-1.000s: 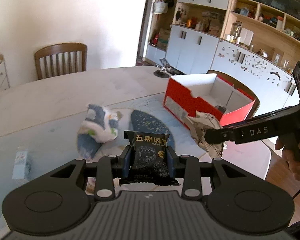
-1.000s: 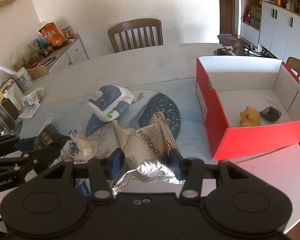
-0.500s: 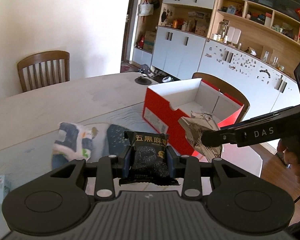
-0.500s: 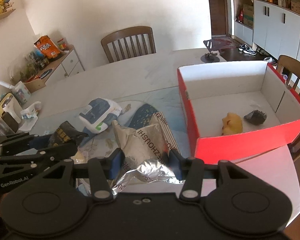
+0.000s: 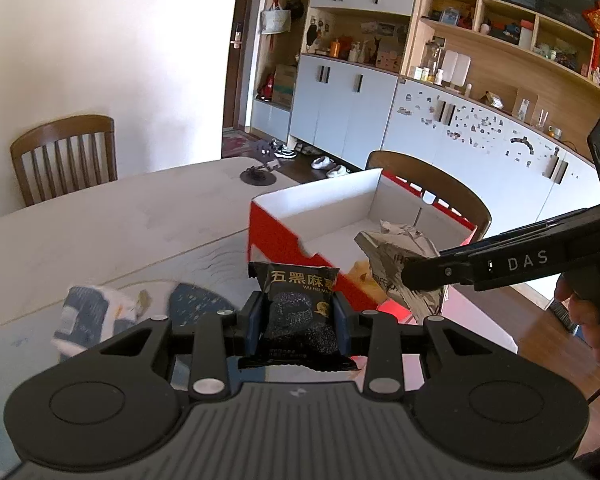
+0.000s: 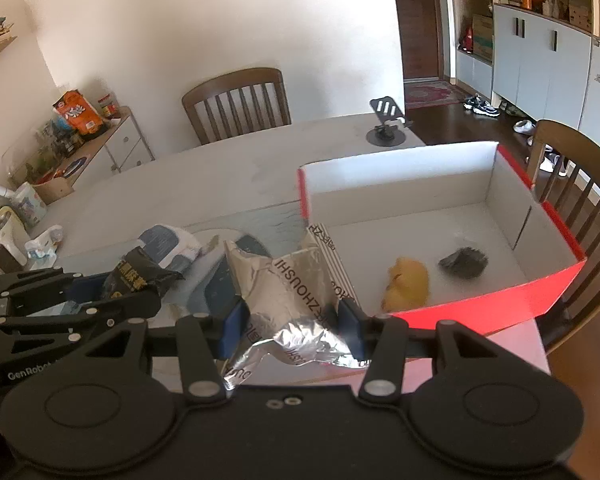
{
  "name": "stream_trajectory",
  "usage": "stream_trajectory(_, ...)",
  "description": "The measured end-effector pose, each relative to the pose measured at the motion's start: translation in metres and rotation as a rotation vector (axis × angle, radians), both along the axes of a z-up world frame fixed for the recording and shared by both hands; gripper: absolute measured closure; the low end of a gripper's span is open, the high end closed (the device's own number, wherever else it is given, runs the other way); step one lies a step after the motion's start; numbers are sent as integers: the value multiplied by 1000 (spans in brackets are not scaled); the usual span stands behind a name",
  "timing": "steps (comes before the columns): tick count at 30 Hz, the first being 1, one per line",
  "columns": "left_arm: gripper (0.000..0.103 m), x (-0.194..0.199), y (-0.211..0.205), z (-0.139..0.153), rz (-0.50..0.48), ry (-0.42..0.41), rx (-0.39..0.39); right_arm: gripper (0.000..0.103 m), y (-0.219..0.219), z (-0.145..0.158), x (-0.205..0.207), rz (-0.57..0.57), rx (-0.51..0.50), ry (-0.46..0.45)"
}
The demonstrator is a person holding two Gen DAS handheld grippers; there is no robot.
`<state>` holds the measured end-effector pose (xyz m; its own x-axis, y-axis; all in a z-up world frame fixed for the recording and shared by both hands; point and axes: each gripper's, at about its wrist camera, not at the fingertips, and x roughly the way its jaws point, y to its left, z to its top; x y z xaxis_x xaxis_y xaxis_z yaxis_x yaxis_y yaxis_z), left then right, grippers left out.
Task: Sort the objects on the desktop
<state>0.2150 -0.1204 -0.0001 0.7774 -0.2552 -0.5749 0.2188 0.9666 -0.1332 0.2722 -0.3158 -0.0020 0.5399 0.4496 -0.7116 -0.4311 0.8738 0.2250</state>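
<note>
My left gripper (image 5: 297, 316) is shut on a black snack packet (image 5: 298, 312) with gold lettering, held above the table just left of the red box (image 5: 276, 236). My right gripper (image 6: 290, 326) is shut on a crumpled silver foil wrapper (image 6: 288, 292), held over the near left corner of the red box (image 6: 480, 300). Inside the box lie a yellow object (image 6: 408, 284) and a small dark object (image 6: 462, 262). In the right wrist view the left gripper (image 6: 112, 300) with its packet (image 6: 138, 276) sits at the left. In the left wrist view the right gripper (image 5: 416, 272) holds the wrapper (image 5: 400, 256).
A white and blue pouch (image 6: 168, 244) lies on the blue patterned mat (image 6: 220, 280). A phone stand (image 6: 386, 124) stands at the table's far edge. Wooden chairs (image 6: 236, 104) stand behind the table and to the right of the box (image 6: 572, 184). Clutter sits at the left edge (image 6: 16, 216).
Both grippers have moved right toward the red box with their loads. The foil wrapper now overlaps the box's near left corner; the box looms larger in both views.
</note>
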Motion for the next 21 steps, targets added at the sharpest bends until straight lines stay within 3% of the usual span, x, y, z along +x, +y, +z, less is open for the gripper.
stream_trajectory(21, 69, 77, -61, 1, -60, -7, 38, 53, -48, -4, 60, -27, -24, 3)
